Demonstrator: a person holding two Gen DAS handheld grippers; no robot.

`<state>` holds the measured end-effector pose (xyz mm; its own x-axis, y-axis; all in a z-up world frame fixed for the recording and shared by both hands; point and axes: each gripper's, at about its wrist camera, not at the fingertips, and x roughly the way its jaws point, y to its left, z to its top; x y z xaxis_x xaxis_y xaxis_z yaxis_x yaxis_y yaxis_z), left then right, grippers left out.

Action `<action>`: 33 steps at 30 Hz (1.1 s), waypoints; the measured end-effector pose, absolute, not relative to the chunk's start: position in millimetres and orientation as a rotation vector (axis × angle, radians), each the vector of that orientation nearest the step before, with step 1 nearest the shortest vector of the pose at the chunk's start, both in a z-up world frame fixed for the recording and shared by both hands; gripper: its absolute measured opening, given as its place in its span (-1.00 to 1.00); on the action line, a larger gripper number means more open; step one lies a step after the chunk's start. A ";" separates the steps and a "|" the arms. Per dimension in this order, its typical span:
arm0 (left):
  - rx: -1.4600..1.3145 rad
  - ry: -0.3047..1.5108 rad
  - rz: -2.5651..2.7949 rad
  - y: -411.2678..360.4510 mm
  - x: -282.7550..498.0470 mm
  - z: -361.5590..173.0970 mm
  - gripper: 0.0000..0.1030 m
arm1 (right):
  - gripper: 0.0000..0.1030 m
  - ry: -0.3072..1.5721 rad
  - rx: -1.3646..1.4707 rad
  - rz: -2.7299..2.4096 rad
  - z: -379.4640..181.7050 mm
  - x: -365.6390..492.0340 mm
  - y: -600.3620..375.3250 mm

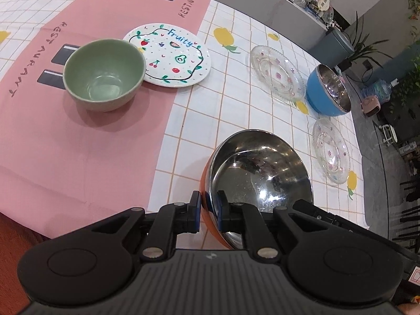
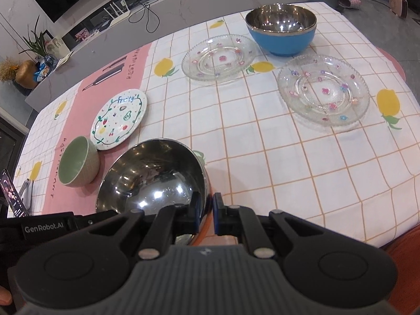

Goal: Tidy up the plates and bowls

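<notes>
An orange bowl (image 1: 260,173) with a shiny steel inside sits at the near edge of the table. My left gripper (image 1: 208,210) is shut on its rim, one pad inside and one outside. On the opposite side of the same bowl (image 2: 155,176), my right gripper (image 2: 206,211) is also shut on the rim. Farther off stand a green bowl (image 1: 105,76) (image 2: 77,161) and a white "Fruity" plate (image 1: 170,55) (image 2: 119,119) on the pink strip. Two flowered glass plates (image 2: 220,57) (image 2: 324,92) and a blue steel-lined bowl (image 2: 282,29) are on the white checked part.
The tablecloth (image 2: 262,144) is white checked with lemons and has a pink strip. A phone on a stand (image 2: 10,197) is at the table's left edge. Behind the table runs a grey counter (image 2: 168,8) with cables, small items and plants.
</notes>
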<state>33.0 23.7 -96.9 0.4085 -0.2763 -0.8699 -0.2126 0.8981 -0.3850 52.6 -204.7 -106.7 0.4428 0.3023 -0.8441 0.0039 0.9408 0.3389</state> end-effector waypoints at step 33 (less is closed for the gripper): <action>-0.540 1.118 -0.043 43.7 49.1 -113.2 -0.04 | -0.36 1.115 0.334 0.183 -123.3 78.1 -189.4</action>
